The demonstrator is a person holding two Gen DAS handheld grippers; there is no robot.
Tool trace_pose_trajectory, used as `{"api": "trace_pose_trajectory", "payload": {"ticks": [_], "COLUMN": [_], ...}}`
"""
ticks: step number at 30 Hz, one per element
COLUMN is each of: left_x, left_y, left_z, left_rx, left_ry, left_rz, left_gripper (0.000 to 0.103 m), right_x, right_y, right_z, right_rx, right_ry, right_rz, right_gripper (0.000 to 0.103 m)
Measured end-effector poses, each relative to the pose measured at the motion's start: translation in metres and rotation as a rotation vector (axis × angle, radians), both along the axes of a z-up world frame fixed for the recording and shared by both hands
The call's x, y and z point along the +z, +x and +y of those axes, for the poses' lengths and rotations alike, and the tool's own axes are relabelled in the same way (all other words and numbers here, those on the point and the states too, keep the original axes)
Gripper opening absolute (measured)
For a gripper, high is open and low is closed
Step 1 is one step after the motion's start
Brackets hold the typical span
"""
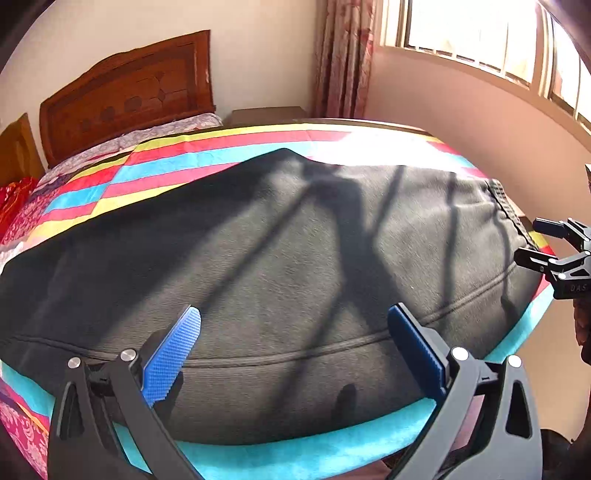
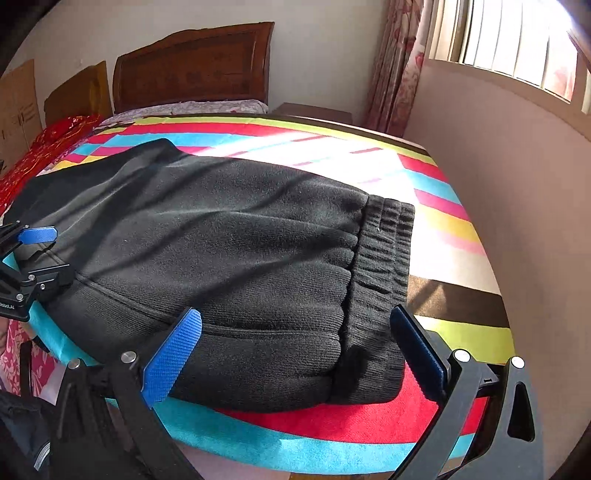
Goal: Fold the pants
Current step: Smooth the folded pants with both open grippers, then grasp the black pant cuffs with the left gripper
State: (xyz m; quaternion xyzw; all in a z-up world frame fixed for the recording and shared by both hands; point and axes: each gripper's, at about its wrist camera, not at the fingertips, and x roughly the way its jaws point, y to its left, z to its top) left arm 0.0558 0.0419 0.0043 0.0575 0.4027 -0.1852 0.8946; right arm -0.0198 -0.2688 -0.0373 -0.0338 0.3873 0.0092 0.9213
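Note:
Black fleece pants (image 1: 280, 266) lie flat across the striped bedspread, with the ribbed waistband (image 2: 384, 258) at the right end. My left gripper (image 1: 295, 347) is open and empty, just above the near edge of the pants at their middle. My right gripper (image 2: 295, 350) is open and empty, straddling the near corner of the waistband. Each gripper shows in the other's view: the right gripper (image 1: 543, 243) at the far right edge, the left gripper (image 2: 48, 254) at the far left edge.
The bed carries a multicoloured striped spread (image 2: 436, 206) with a wooden headboard (image 1: 125, 96) at the back. A wall (image 2: 517, 184) and a sunlit window (image 1: 480, 33) run close along the right side. A red cloth (image 2: 48, 147) lies at the left.

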Motion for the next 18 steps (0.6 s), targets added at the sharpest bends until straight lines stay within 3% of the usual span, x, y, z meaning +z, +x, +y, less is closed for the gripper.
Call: {"api": "trace_pose_trajectory", "payload": {"ticks": [4, 5, 7, 11, 15, 18], "left_x": [-0.011, -0.015, -0.018, -0.017, 0.006, 0.007], "left_y": [0.024, 0.026, 0.025, 0.014, 0.000, 0.005], "left_z": [0.049, 0.059, 0.071, 0.066, 0.094, 0.120], "left_rx": [0.176, 0.201, 0.199, 0.162, 0.189, 0.252], "left_ry": [-0.068, -0.100, -0.144, -0.053, -0.154, -0.150], "left_rz": [0.100, 0.122, 0.126, 0.089, -0.004, 0.002], "left_gripper": [0.101, 0.101, 0.101, 0.101, 0.101, 0.101], "right_x": [-0.032, -0.033, -0.030, -0.004, 0.020, 0.012], "right_y": [0.015, 0.012, 0.009, 0.012, 0.044, 0.088], "right_z": [0.006, 0.011, 0.011, 0.013, 0.050, 0.109], "right_rx": [0.005, 0.006, -0.005, -0.047, 0.074, 0.228], "right_ry": [-0.014, -0.033, -0.038, -0.031, 0.039, 0.029], "right_rz": [0.111, 0.067, 0.076, 0.072, 0.026, 0.066], "right_gripper": [0.099, 0.099, 0.099, 0.098, 0.098, 0.098]}}
